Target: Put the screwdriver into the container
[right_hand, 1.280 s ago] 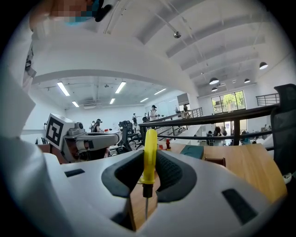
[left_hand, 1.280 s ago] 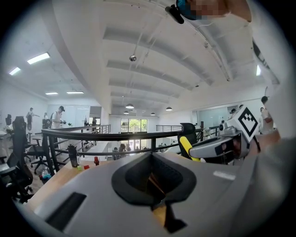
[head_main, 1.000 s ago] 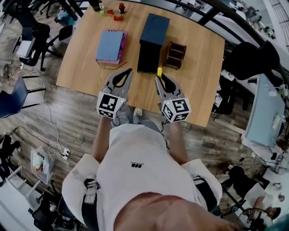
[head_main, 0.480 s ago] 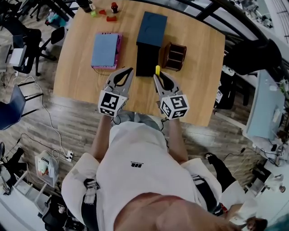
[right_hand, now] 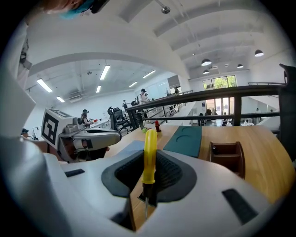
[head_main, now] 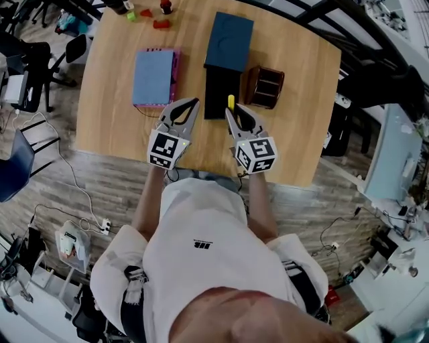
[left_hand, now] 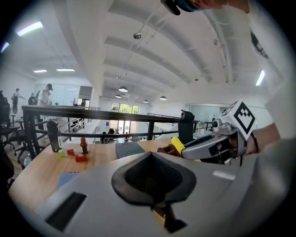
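My right tongs (right_hand: pixel 149 159) are clamped on the screwdriver (right_hand: pixel 149 150), pads pressing its black collar from both sides. The handle is a slim, rounded stick of translucent yellow that stands up past the tips. Below it comes the short black collar. A thin bare metal shaft runs back from the collar between the jaws towards the camera. From the head view the yellow end (head_main: pixel 231 102) pokes out beyond the right tongs (head_main: pixel 234 111). I hold the tool in the air over the near part of the worktop (head_main: pixel 107 107), not in anything.

My left tongs (left_hand: pixel 150 159) are closed with the tips together and nothing between them. They hang just beside the right pair, level with it, over the same near edge (head_main: pixel 193 104). From the left gripper view the yellow handle (left_hand: pixel 178 146) shows off to the right.

Just ahead of the screwdriver stands a tall dark box (head_main: pixel 229 40) with a blue-green top. The handle's end lies close to the box's black front face. To the right of that box, touching or almost touching it, sits the wooden container (head_main: pixel 265 86), brown and divided into open compartments. Its front shows plainly from the right gripper view (right_hand: pixel 226 157). Left of the box lies a blue book (head_main: pixel 153 77) with a pink edge. A few small red and green pieces (head_main: pixel 153 17) sit at the far edge.
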